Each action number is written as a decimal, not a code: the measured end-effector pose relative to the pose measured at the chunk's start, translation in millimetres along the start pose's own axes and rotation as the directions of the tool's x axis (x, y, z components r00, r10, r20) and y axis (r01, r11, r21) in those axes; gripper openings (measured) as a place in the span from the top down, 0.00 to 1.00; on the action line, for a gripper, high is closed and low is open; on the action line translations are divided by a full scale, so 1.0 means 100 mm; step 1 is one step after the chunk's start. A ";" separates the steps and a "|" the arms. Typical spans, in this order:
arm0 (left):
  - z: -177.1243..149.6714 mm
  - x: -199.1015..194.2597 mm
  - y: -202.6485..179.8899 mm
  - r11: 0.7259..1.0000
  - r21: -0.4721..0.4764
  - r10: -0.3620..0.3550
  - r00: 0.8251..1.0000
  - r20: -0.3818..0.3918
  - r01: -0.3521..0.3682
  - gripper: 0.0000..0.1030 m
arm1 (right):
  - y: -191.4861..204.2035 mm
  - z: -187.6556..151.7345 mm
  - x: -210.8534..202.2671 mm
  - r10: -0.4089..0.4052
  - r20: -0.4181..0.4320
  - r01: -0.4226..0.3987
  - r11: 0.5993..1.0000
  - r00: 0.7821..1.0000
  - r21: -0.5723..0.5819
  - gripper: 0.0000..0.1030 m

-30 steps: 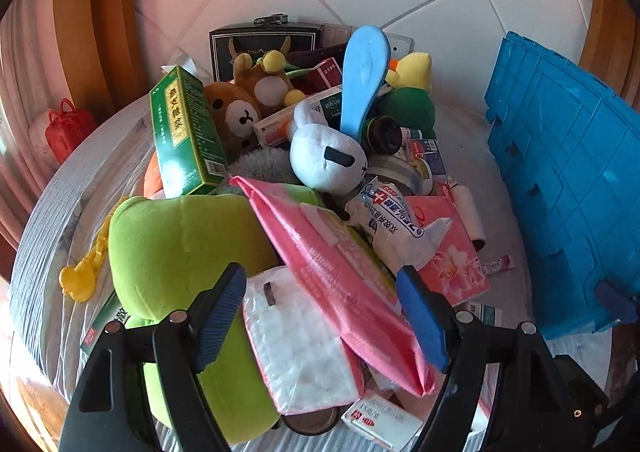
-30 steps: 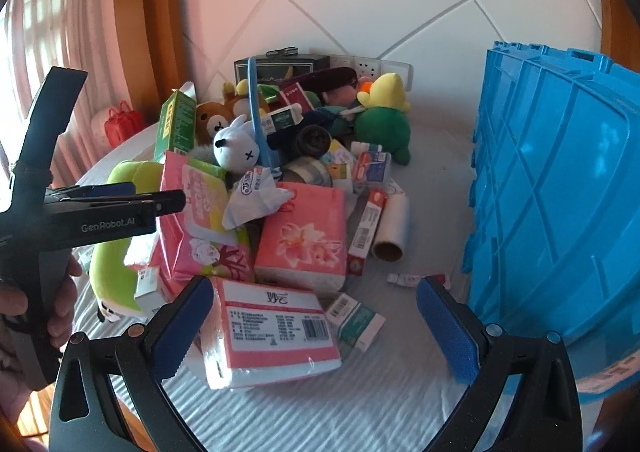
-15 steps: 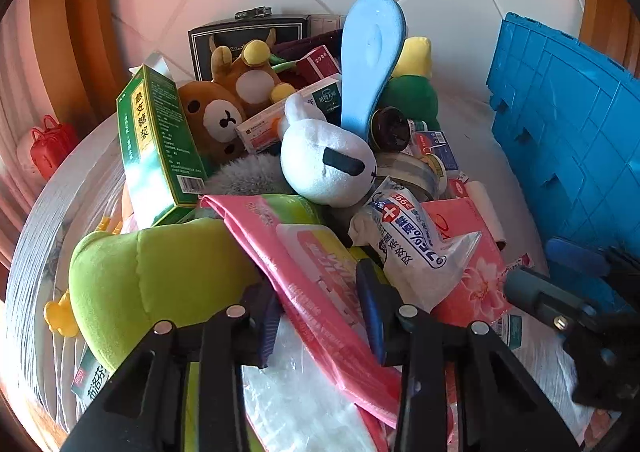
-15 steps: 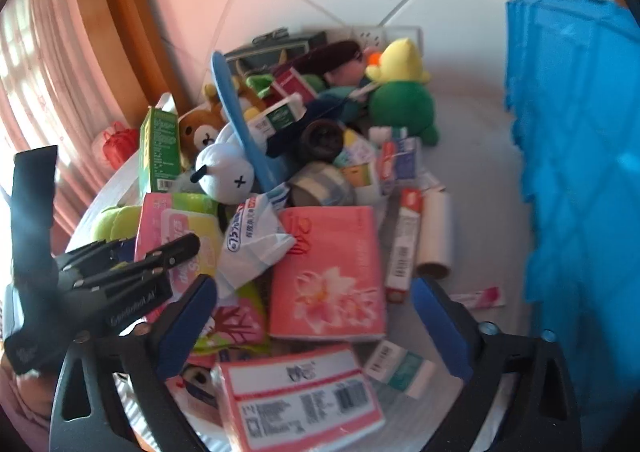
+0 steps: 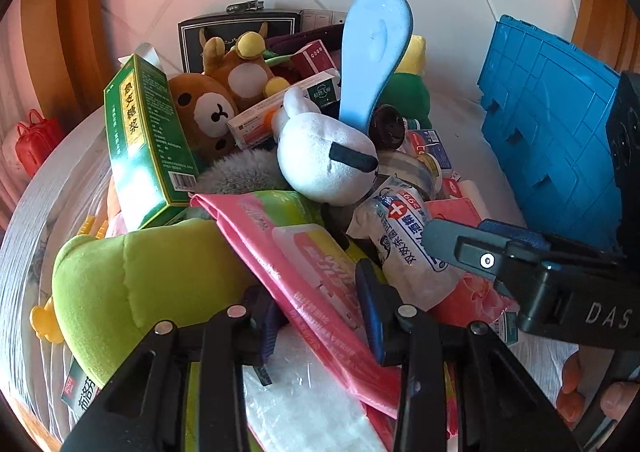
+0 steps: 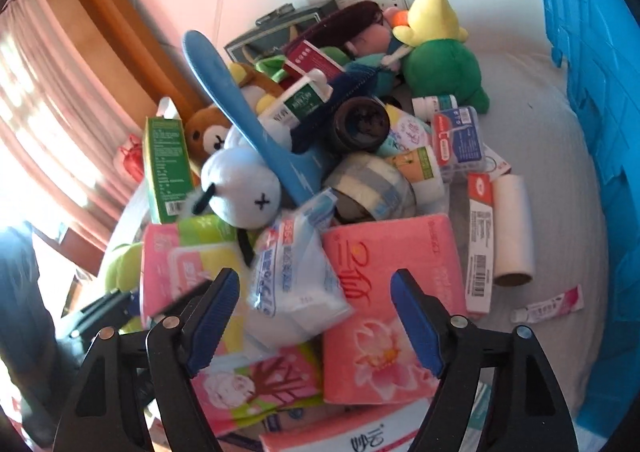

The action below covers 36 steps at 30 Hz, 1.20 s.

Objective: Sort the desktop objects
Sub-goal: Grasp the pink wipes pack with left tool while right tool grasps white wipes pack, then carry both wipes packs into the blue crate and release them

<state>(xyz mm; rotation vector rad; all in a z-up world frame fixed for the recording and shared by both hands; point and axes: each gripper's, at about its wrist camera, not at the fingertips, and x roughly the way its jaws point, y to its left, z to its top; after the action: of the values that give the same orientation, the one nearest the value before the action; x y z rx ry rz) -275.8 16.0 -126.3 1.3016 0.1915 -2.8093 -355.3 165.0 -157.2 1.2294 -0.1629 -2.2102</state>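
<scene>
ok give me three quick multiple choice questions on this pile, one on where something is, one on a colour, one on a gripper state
1. Where is the blue crate?
A. right of the pile
B. left of the pile
C. under the pile

2. What colour is the tall box beside the brown bear?
A. red
B. green
C. white

3. What is the left gripper doing?
A. open over bare cloth
B. out of view
C. closed on the pink wipes pack

Answers:
1 A: it fills both views' right edge.
2 B: its faces are green.
3 C: both pads press the pack.
</scene>
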 end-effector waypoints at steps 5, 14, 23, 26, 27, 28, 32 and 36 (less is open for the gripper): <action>-0.03 -0.01 -0.09 0.998 0.052 0.029 0.999 0.020 -0.030 0.68 | 0.14 0.02 0.30 -0.020 -0.093 0.017 0.999 0.995 -0.031 0.34; 0.14 -0.50 -0.11 0.999 0.040 0.016 0.986 0.165 -0.023 0.83 | 0.33 0.08 -0.23 -0.045 0.037 0.048 0.994 0.998 -0.101 0.57; 0.34 -1.17 -0.33 0.996 0.077 0.010 0.932 0.362 -0.041 0.88 | 0.47 0.18 -1.25 -0.113 0.276 0.159 0.975 0.954 -0.153 0.57; 0.40 -1.31 -0.44 0.995 0.090 -0.008 0.917 0.398 -0.030 0.88 | 0.46 0.16 -1.58 -0.135 0.345 0.195 0.970 0.929 -0.144 0.57; 0.43 -1.36 -0.48 0.995 0.095 -0.015 0.913 0.409 -0.026 0.88 | 0.45 0.15 -1.69 -0.143 0.363 0.205 0.969 0.921 -0.139 0.57; 0.45 -1.41 -0.53 0.995 0.102 -0.025 0.906 0.422 -0.020 0.88 | 0.43 0.14 -1.79 -0.149 0.383 0.215 0.967 0.912 -0.135 0.57; 0.53 -1.61 -0.81 0.989 0.144 -0.083 0.880 0.469 0.016 0.88 | 0.37 0.10 -2.30 -0.191 0.484 0.281 0.952 0.854 -0.121 0.57; 0.63 -1.80 -1.25 0.977 0.208 -0.153 0.845 0.512 0.051 0.88 | 0.21 0.05 -2.78 -0.250 0.559 0.348 0.934 0.791 -0.075 0.57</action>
<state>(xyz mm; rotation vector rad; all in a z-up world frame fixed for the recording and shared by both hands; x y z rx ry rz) -217.7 128.7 63.3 0.4959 -0.0289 -3.2074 -240.7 300.7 57.1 0.5247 0.0117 -2.7444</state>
